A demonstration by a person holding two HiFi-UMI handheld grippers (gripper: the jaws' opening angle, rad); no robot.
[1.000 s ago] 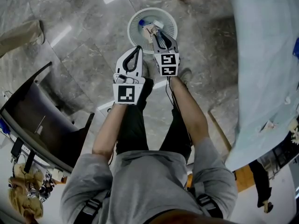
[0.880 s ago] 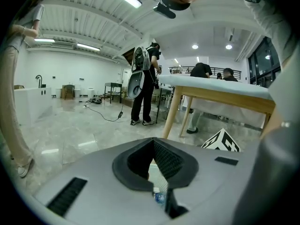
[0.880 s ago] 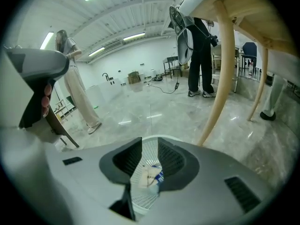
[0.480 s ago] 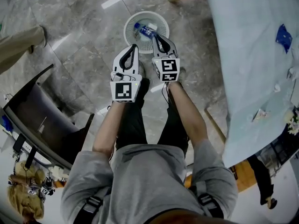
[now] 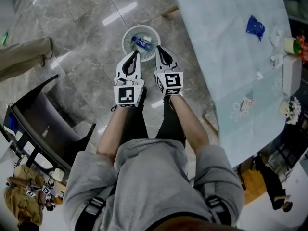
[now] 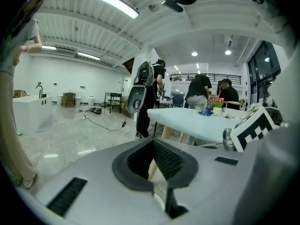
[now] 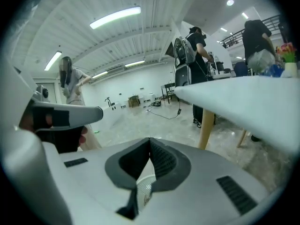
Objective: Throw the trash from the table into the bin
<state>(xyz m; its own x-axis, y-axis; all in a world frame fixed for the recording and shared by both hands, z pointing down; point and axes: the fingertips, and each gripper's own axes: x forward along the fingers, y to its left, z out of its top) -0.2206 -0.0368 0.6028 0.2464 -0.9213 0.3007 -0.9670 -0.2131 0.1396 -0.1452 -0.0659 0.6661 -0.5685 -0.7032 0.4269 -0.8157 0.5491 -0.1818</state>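
left gripper [image 5: 134,55] and right gripper [image 5: 160,51] both have jaws pressed together on nothing, the right's having just been closing. beyond them a clear plastic bottle [image 5: 141,43] lies in the round white mesh bin [image 5: 126,36]. a crumpled blue wrapper [image 5: 255,27] sits well in from the pale table's [image 5: 216,42] edge: likely light and crushable, best pinched at a raised fold.

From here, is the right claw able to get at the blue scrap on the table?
Probably not without moving: the right claw has just closed, empty, and hangs near the bin, well off the table. Nothing blocks the blue scrap itself.
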